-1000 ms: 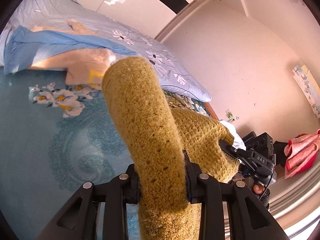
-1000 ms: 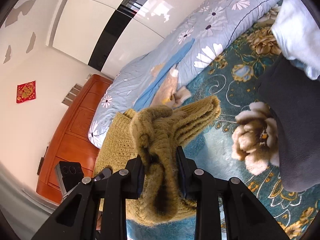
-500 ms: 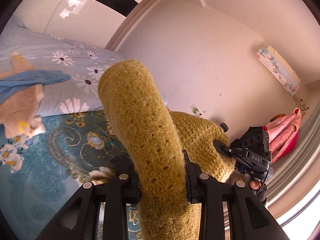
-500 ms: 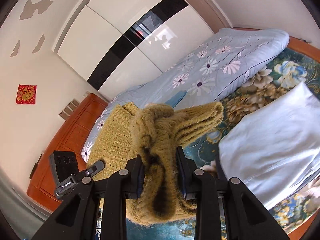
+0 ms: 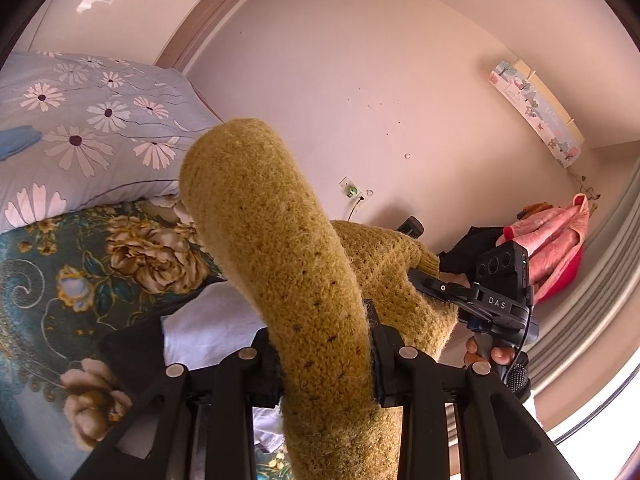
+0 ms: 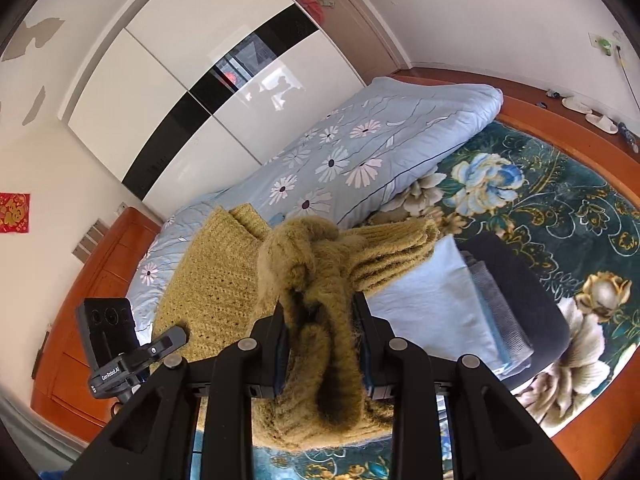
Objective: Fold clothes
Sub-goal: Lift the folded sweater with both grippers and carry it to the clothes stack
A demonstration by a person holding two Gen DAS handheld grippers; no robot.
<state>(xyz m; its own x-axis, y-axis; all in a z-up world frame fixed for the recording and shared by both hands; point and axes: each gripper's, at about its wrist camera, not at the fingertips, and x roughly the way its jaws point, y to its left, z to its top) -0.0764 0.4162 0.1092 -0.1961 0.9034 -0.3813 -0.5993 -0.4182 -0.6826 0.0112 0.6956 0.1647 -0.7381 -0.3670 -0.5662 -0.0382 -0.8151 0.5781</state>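
Observation:
A mustard-yellow knit sweater (image 5: pixel 280 248) hangs folded between both grippers above the bed. My left gripper (image 5: pixel 324 344) is shut on one thick folded edge, which bulges up in front of the camera. My right gripper (image 6: pixel 320 332) is shut on the bunched other end of the sweater (image 6: pixel 316 280), whose ribbed hem sticks out to the right. Below lies a stack of folded clothes (image 6: pixel 448 300), light blue on top, grey and dark ones under it. The right gripper's body (image 5: pixel 492 292) shows in the left wrist view, and the left gripper's body (image 6: pixel 120 344) shows in the right wrist view.
A teal floral bedspread (image 6: pixel 540 200) covers the bed. A light blue daisy quilt (image 6: pixel 360 148) lies folded along its far side. A white wardrobe (image 6: pixel 200 52) stands behind, and pink clothing (image 5: pixel 552 240) hangs by the wall. The bed has a wooden frame (image 6: pixel 100 264).
Both grippers have swung sideways and upward across the bed with the sweater in them. The stack of folded clothes has come into view beneath; the blue and cream garments have slid out of sight.

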